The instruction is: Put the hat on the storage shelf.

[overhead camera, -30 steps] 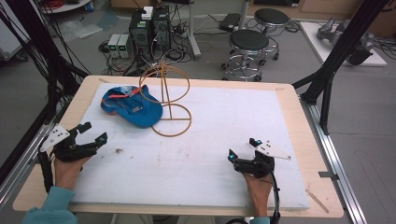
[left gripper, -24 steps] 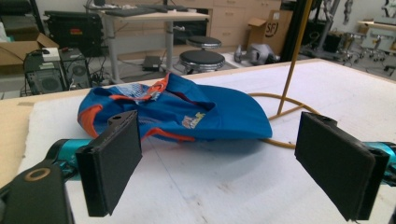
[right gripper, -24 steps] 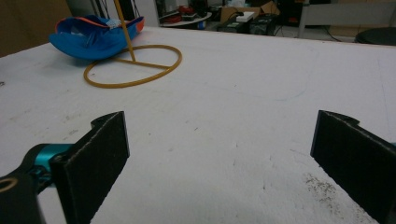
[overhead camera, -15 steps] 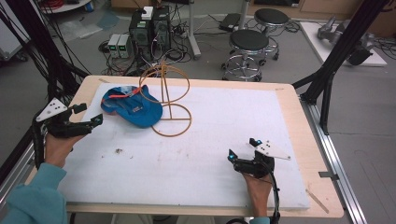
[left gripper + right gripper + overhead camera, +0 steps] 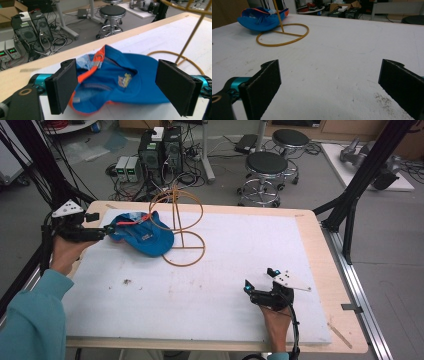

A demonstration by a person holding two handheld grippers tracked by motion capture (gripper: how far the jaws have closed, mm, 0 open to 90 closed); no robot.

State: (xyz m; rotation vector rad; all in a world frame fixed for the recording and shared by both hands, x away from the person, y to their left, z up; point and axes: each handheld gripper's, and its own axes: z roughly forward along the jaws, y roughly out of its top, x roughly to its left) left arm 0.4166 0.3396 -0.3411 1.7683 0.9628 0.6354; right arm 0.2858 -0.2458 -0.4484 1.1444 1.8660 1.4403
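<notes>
Blue with orange trim, the cap (image 5: 143, 234) lies crumpled at the far left of the white surface (image 5: 240, 270), against the yellow wire stand (image 5: 179, 227). It sits directly ahead of the left claw (image 5: 101, 226), framed between wide-open, empty jaws, the forearm reaching level. The right claw (image 5: 260, 281) rests well apart, likewise open and empty.

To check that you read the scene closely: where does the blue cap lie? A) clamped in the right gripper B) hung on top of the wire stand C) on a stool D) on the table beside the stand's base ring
D: the cap lies on the table, against the stand base, ahead of the open left gripper.
</notes>
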